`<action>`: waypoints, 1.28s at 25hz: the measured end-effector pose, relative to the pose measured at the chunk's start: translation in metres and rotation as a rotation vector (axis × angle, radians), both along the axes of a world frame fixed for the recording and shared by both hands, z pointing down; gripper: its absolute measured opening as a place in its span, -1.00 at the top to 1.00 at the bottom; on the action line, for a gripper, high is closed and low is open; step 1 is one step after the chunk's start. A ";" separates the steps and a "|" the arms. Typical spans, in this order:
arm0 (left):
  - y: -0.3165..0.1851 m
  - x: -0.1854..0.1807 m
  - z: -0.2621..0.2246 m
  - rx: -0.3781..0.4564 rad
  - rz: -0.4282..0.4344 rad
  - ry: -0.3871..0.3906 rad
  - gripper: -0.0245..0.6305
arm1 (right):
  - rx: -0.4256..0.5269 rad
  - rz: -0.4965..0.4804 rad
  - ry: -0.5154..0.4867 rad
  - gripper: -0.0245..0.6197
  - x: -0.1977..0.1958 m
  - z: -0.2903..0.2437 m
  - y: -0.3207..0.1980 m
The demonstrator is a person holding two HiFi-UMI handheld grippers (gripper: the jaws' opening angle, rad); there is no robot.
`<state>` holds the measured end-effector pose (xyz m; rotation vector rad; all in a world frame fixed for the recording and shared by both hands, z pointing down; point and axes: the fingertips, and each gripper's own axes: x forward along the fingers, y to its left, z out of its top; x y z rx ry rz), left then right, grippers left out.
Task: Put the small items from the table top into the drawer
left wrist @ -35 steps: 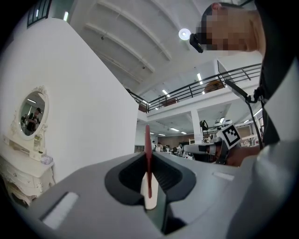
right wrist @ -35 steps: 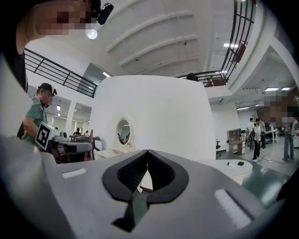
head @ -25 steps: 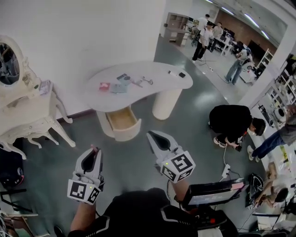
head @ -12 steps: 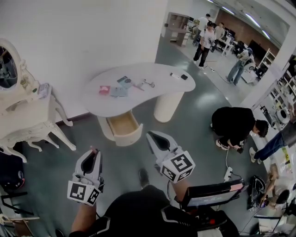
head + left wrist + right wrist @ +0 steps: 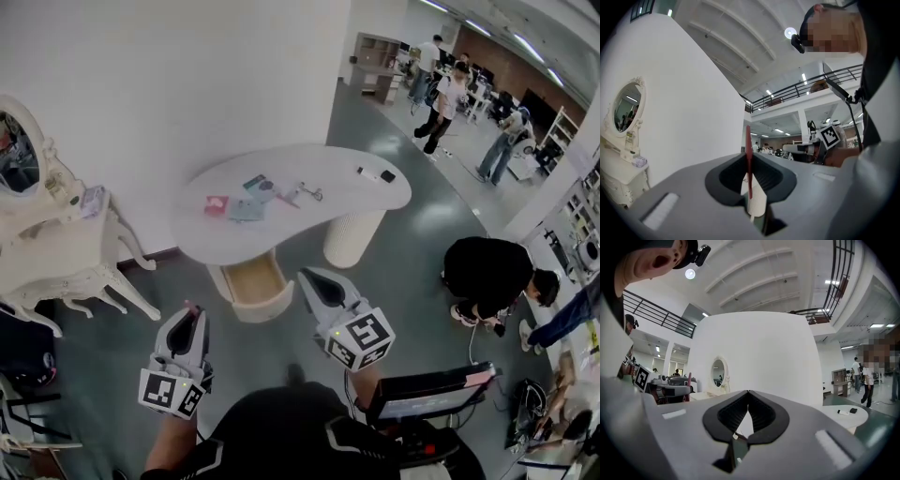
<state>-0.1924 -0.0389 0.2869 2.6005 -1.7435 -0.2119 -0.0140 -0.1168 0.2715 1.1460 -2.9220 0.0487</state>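
The white curved table (image 5: 337, 216) stands ahead with small items on it: a pink card (image 5: 215, 204), teal and grey pieces (image 5: 249, 197), a metal piece (image 5: 306, 192), and a white and a black piece (image 5: 378, 174). Under the table an open drawer (image 5: 253, 281) shows a bare wooden bottom. My left gripper (image 5: 192, 313) is low and short of the table, shut on a thin red piece (image 5: 748, 140) that stands edge-on between the jaws (image 5: 749, 157). My right gripper (image 5: 309, 277) hovers near the drawer front, its jaws shut (image 5: 747, 392) on nothing.
A white vanity with an oval mirror (image 5: 52, 234) stands at the left. A person in black crouches on the floor at the right (image 5: 487, 272). Other people stand far back. A dark screen on a stand (image 5: 431, 392) is close at my right.
The table and drawer sit lower and slightly to the right in the head view, so I have come closer. Both grippers keep their pose and their jaws have not moved.
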 end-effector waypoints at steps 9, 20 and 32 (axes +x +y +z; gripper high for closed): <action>-0.067 0.021 0.002 -0.013 -0.043 0.001 0.80 | -0.004 -0.038 -0.005 0.91 0.026 0.005 -0.071; -0.124 0.046 0.000 -0.035 -0.089 -0.030 0.80 | -0.038 -0.103 -0.018 0.91 0.039 0.015 -0.140; -0.174 0.015 0.016 -0.054 -0.053 -0.050 0.80 | -0.064 -0.101 -0.002 0.91 -0.003 0.029 -0.182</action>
